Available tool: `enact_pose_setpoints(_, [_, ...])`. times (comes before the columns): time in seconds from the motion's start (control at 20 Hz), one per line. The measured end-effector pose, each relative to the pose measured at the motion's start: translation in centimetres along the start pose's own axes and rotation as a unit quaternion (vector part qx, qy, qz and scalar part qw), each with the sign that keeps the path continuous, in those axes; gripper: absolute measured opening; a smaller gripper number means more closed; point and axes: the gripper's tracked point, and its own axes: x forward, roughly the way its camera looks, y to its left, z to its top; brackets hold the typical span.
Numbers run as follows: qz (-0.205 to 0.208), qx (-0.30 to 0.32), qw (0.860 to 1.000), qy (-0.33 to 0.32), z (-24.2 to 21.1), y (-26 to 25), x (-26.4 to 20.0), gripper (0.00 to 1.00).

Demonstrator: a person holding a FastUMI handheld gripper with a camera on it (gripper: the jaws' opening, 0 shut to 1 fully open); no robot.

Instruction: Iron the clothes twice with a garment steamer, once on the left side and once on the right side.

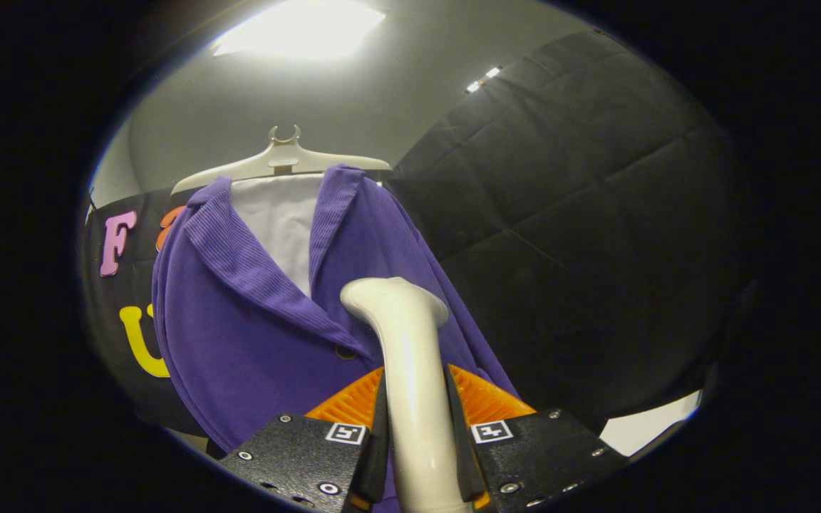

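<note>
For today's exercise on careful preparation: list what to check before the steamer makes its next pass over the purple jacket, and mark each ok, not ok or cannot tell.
1. Steamer held between both fingers of the gripper: ok.
2. Steamer head against the jacket: ok, it sits by the lapel near the button.
3. Jacket hanging on its hanger: ok.
4. Cloth flat where the head goes next: cannot tell, the steamer hides it.
5. Steam coming out: cannot tell.
6. Which side is already done: cannot tell.
</note>
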Motion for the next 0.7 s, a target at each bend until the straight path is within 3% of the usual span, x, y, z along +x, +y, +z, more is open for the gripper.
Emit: enact_pose_setpoints(0.7, [-0.048, 0.005, 0.995, 0.089, -12.3, -4.3, -5.1, 0.39])
